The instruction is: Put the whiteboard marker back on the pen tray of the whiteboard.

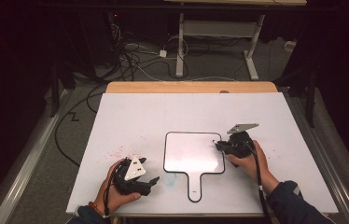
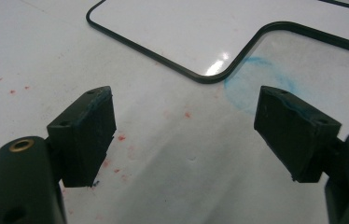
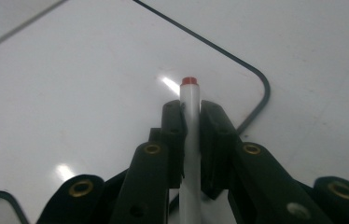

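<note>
Left to right in the high view. The left gripper (image 1: 150, 183) is resting low on the white table sheet (image 1: 130, 112) at the near left edge, the person's left hand (image 1: 116, 193) wrapping it; its jaws are standing spread with nothing between them, pointing toward the handle of the small whiteboard (image 1: 193, 154). Red specks (image 1: 123, 151) are dotting the sheet just beyond it.

The whiteboard, black-rimmed and paddle-shaped, is lying flat at mid-table with its handle toward the person. A dark mark is sitting near the handle's end, too small to read; in the left gripper view a fragment of black print is showing at the top right edge, cut off and unreadable. A faint blue smear (image 2: 261, 77) is lying on the sheet in the corner where board and handle meet.

The right gripper (image 1: 219, 146) is hovering at the board's right edge, its jaws pinching a white marker (image 3: 190, 140). The right gripper view is showing what the high view is not: the marker's red tip (image 3: 189, 81) pointing out past the pads over the board's surface, near a rounded corner of the rim.

Cables are trailing across the floor beyond the table.
</note>
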Motion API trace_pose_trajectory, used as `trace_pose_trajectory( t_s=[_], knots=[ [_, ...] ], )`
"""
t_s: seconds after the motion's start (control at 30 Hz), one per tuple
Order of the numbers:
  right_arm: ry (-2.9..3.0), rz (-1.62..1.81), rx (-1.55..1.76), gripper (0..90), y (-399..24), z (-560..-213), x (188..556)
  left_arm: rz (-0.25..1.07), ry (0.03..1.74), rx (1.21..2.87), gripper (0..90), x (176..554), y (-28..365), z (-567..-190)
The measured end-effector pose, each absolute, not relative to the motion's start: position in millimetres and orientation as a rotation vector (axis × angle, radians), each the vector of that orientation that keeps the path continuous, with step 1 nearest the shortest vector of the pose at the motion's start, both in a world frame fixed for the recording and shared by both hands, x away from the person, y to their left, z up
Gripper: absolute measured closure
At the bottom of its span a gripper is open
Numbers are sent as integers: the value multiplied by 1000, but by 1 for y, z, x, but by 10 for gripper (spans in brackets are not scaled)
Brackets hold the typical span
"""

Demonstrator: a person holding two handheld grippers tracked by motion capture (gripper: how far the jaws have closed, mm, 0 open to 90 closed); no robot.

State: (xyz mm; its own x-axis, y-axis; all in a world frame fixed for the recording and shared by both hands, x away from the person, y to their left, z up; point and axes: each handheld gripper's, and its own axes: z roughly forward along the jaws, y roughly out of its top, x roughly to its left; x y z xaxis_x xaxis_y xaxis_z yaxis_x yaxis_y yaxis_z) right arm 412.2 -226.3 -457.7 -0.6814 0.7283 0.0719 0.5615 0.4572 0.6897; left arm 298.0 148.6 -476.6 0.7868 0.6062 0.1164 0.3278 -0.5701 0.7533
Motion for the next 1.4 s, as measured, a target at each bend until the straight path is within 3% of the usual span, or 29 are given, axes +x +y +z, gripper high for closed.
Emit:
trace_pose_trajectory(
  t_s=[0.73,0.87,1.1,1.4],
  knots=[
    [2383,993,1195,699,-239,-460,419,467,688,2220,197,298,148,-477],
    [2363,1001,1194,554,-242,-457,417,470,686,2222,197,297,148,-477],
    [2289,1141,993,394,-274,-432,387,494,688,2202,195,296,151,-475],
    [2110,1108,769,281,-320,-436,323,576,710,2183,185,295,152,-471]
  ],
)
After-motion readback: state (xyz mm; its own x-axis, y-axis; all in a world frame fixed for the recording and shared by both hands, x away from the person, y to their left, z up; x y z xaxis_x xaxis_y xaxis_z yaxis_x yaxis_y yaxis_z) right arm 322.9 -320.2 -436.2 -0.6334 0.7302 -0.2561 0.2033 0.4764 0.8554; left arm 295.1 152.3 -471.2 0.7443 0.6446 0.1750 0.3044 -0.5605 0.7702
